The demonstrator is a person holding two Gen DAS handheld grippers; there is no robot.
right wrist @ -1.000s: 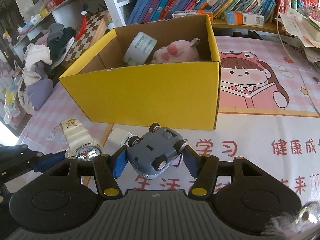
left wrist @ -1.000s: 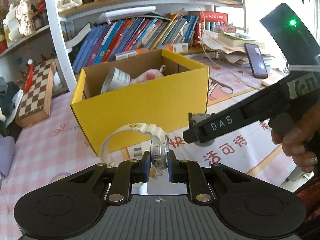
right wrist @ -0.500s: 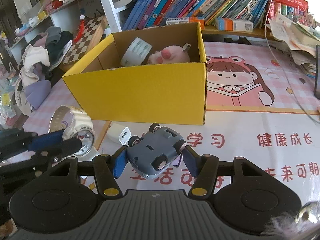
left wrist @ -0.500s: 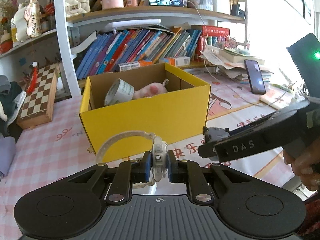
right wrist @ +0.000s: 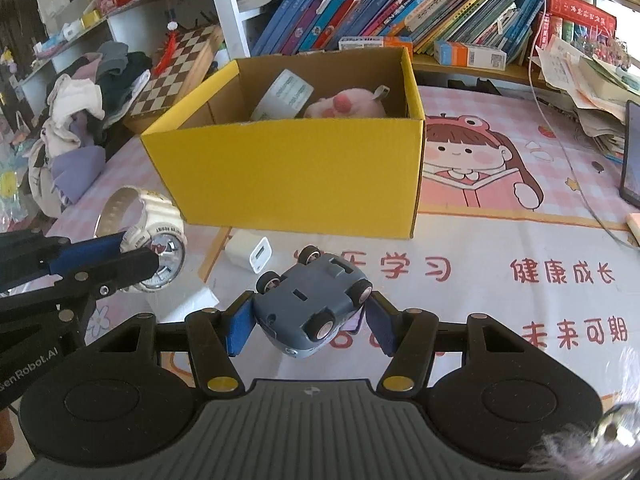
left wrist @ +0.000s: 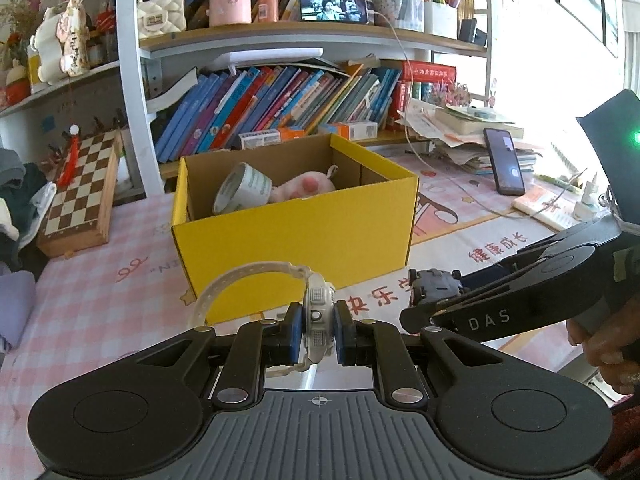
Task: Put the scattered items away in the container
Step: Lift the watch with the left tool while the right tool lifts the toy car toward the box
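Where box (left wrist: 296,236) opens: tape (left wrist: 240,190), plush (left wrist: 304,186).

Box (right wrist: 292,176) matt yellow cardboard w/ raw brown inside, watch (left wrist: 318,312) cream plastic w/ ribbed strap & shiny metal bezel, car (right wrist: 310,308) smooth grey-blue plastic, tongs (left wrist: 317,330) matt black plastic w/ blue pads, surface (right wrist: 500,248) covered w/ smooth printed cloth.

Bright daylight, window glare blown out at right, sharp focus, fisheye-curved edges
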